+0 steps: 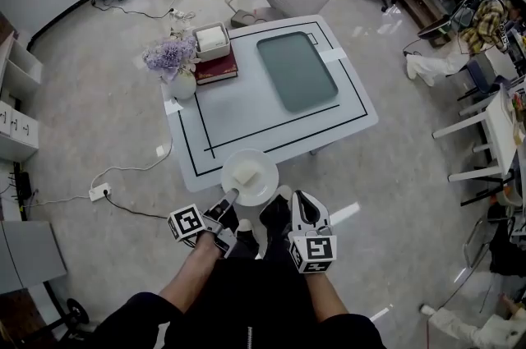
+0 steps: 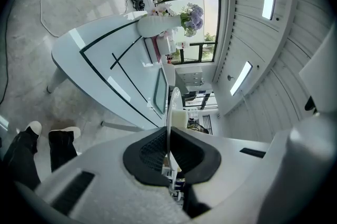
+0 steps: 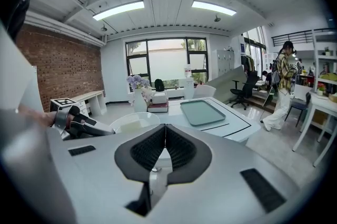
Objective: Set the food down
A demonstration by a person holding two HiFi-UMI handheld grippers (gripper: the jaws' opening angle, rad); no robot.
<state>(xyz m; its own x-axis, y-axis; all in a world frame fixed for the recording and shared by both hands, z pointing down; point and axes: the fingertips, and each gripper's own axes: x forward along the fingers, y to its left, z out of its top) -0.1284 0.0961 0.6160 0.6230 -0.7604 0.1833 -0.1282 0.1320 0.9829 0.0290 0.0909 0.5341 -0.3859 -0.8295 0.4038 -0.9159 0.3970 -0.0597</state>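
Your left claw (image 1: pixel 231 199) clamps the plate (image 1: pixel 256 185) of food (image 1: pixel 243 176) at the near edge of the worktop (image 1: pixel 246 116); right claw (image 1: pixel 297 198) together, empty; set-down pending.

A: Table layout?
B: White table (image 1: pixel 246 105), black lines. Green tray (image 1: pixel 296 70) on the right, vase of purple flowers (image 1: pixel 174 64) far left, red book (image 1: pixel 217 70) beside it, white box (image 1: pixel 212 39) on top.
A: Plate?
B: White plate (image 1: pixel 263 165) with pale food block (image 1: pixel 243 176), at the near edge. Left gripper (image 1: pixel 230 197) meets its near rim. Right gripper (image 1: pixel 299 204) just beside, apart.
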